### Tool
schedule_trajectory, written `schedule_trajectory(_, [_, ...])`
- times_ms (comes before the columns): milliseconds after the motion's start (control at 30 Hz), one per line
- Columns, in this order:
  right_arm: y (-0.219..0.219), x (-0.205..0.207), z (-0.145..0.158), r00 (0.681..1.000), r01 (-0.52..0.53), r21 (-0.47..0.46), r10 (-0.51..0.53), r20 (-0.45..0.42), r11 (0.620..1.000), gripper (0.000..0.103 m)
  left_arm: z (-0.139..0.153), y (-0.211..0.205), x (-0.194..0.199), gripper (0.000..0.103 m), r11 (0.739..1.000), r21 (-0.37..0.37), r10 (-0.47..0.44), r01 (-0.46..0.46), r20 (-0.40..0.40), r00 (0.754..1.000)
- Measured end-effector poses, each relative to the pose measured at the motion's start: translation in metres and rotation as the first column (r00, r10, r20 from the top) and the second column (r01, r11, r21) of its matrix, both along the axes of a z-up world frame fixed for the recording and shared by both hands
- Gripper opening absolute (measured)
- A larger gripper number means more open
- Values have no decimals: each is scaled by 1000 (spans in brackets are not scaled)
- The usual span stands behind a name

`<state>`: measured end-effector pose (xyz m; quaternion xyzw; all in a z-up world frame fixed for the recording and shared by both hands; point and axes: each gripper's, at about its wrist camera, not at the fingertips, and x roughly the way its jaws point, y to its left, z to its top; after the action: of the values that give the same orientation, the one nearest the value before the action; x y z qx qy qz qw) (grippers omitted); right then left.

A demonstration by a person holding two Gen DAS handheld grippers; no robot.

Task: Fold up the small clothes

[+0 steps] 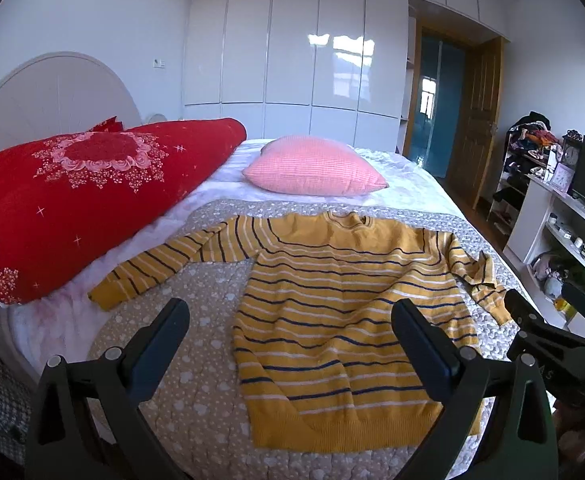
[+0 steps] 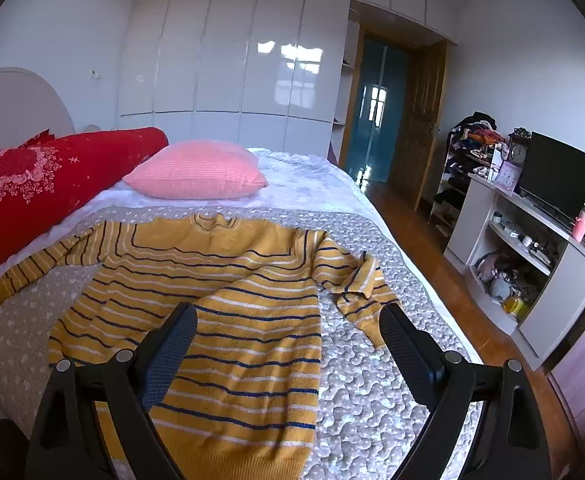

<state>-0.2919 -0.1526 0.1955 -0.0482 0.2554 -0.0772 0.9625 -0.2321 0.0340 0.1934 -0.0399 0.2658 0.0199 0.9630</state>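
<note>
A small yellow sweater with dark and white stripes lies flat, front up, on a grey quilted mat on the bed; it also shows in the right wrist view. Its left sleeve stretches out to the left. Its right sleeve is crumpled near the mat's right edge. My left gripper is open and empty, above the sweater's lower half. My right gripper is open and empty, above the sweater's right side. The right gripper's body shows at the right edge of the left wrist view.
A red floral quilt lies folded at the left of the bed. A pink pillow lies behind the sweater. To the right are the bed edge, wooden floor, a white TV stand and a cluttered rack.
</note>
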Motion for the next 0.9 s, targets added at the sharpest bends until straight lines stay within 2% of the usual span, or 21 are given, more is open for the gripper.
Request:
schedule_trajectory(633, [-6,3,-8,999,13,-8,-13,-30,1000,95,-12,-5,5,101,1000,-16,-16,15,-40,999])
schedule_trajectory(900, [-2,1,-9,998,52,-67,-54,-35,996,95,-15,-2,6,101,1000,-14,-7,6,-46,999])
